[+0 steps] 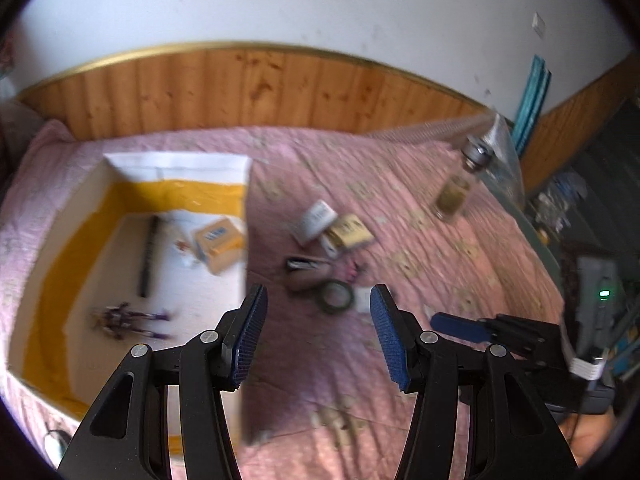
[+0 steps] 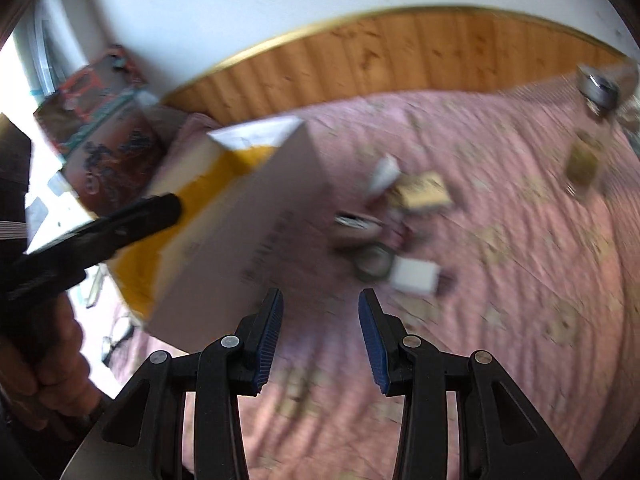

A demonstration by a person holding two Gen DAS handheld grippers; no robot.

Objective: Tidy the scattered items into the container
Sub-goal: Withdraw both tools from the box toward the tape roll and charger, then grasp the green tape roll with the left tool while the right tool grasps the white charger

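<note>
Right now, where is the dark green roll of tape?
In the left wrist view, the dark green roll of tape lies on the pink bedspread, right of the white cardboard box.

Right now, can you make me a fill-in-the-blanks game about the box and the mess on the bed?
1. The black pen lies inside the ____.
2. The bedspread is coloured ____.
3. Between the fingers of the left gripper there is ____.
4. The tape roll lies ____ the box, on the bedspread.

Missing words: box; pink; nothing; outside
</note>
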